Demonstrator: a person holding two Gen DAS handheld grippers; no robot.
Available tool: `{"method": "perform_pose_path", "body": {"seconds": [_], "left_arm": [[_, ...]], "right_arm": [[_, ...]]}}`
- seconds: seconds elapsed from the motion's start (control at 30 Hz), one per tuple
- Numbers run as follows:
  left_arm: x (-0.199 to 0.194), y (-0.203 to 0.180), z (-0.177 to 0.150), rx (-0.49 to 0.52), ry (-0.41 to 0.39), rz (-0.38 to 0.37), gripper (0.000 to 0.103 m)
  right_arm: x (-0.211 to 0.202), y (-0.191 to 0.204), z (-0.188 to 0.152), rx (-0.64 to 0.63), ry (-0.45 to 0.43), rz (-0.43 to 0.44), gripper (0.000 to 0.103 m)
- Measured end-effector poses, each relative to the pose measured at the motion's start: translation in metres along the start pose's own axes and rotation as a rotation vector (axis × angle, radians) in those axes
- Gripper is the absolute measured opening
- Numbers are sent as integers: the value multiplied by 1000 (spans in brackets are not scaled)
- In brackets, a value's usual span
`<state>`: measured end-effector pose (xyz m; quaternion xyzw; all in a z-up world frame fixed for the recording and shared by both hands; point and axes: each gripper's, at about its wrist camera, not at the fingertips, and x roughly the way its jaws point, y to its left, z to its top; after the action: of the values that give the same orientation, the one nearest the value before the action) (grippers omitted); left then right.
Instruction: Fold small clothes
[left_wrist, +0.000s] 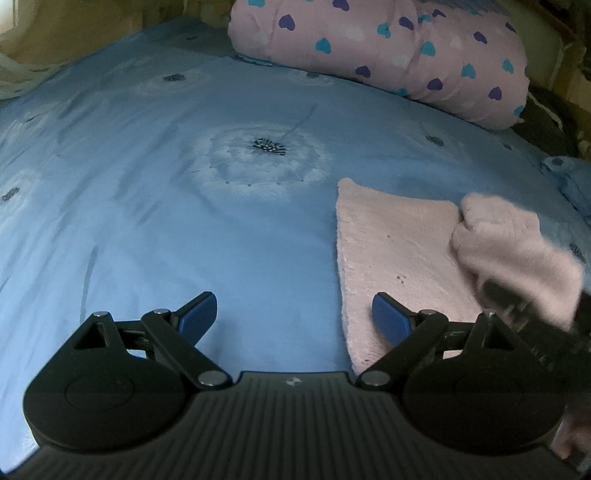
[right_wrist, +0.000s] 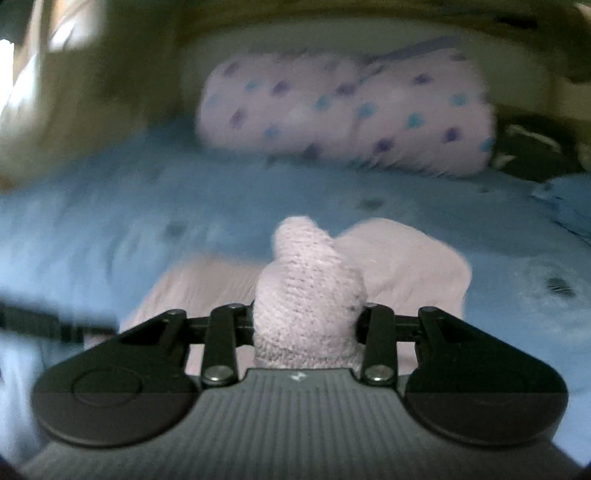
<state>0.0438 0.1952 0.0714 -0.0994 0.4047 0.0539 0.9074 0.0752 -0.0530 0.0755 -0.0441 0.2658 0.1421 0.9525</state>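
Observation:
A small pale pink knitted garment (left_wrist: 391, 243) lies flat on the blue bed sheet (left_wrist: 184, 221) at the right. My left gripper (left_wrist: 295, 317) is open and empty above the sheet, its right finger over the garment's left edge. My right gripper (right_wrist: 306, 321) is shut on a bunched part of the pink garment (right_wrist: 306, 288), lifted off the bed. In the left wrist view that lifted fold (left_wrist: 513, 247) hangs over the flat part, with the right gripper (left_wrist: 517, 306) under it. The right wrist view is blurred.
A pink pillow with blue and purple hearts (left_wrist: 388, 51) lies at the far edge of the bed; it also shows in the right wrist view (right_wrist: 347, 110). Dark fabric (left_wrist: 546, 122) sits at the far right. A crumpled bit of blue sheet (left_wrist: 569, 173) lies at the right edge.

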Motion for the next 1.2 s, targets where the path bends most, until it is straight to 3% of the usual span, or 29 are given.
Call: {"method": "perform_pose_path", "body": {"seconds": [0.07,0.2,0.37,0.47,0.57,0.63,0.77,0.9,1.07,1.2], "left_arm": [[-1,3,1,-10,-4,0,94],[-2,7,2,-29,-4,1,94],[-4,13,4,-51,-15,1,94],[-5,21,6,-81,-21,2,94],[-6,31,8,-122,-24,13,94],[-6,35,10,-139,-24,14,94],[-9,35,10,-134,-34,-4,94],[-13,28,9,-111,-63,-51,94],[-16,12,9,-104,-80,-186,94],[-11,-6,11,-98,-83,-245,94]], "right_arm": [[7,11,-15,-46,29,7,39],[5,17,-19,-98,2,-12,39],[5,-8,1,113,6,29,38],[-2,-17,26,225,-69,37,37],[-19,5,41,145,-166,72,36],[-22,27,37,58,-174,114,36],[-2,64,-6,-86,-40,186,36],[-12,74,-30,-162,-74,165,40],[-33,51,-20,-33,-41,235,50],[-57,24,-17,59,-53,306,57]]}}
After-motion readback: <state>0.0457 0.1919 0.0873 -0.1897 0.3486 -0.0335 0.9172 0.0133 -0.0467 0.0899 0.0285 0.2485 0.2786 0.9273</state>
